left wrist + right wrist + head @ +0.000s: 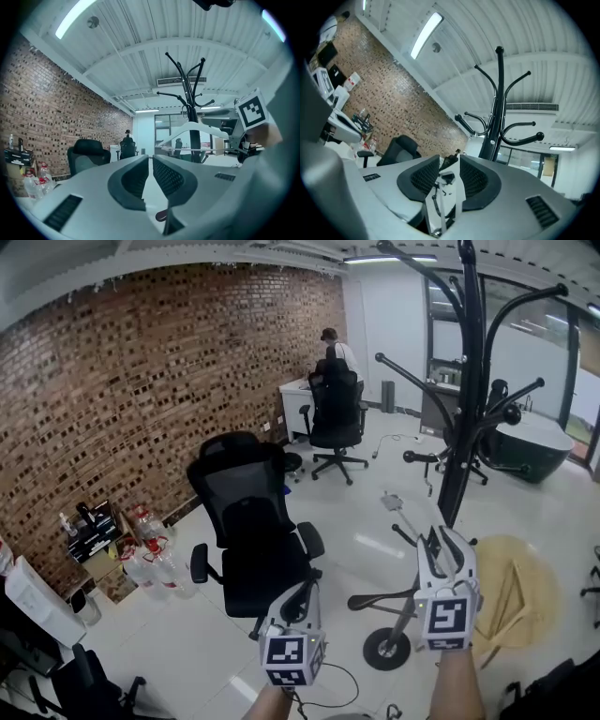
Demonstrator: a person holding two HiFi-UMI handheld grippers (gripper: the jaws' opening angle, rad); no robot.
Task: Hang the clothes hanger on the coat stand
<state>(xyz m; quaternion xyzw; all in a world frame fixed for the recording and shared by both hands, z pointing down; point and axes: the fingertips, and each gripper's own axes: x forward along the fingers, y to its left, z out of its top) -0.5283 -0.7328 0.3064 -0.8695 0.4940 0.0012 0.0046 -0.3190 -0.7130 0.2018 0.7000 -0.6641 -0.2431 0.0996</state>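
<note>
In the head view the black coat stand rises at the right, its curved arms spreading at several heights. My right gripper is low in front of it, shut on a white clothes hanger that reaches up and left from the jaws. In the right gripper view the white hanger sits pinched between the pads, and the coat stand towers just beyond the tips. My left gripper is lower left with its jaws together and nothing in them. From the left gripper view, the hanger hangs before the coat stand.
A black office chair stands just ahead of the left gripper. Water bottles and boxes line the brick wall at left. A round beige mat lies by the stand's foot. A person sits at a far desk.
</note>
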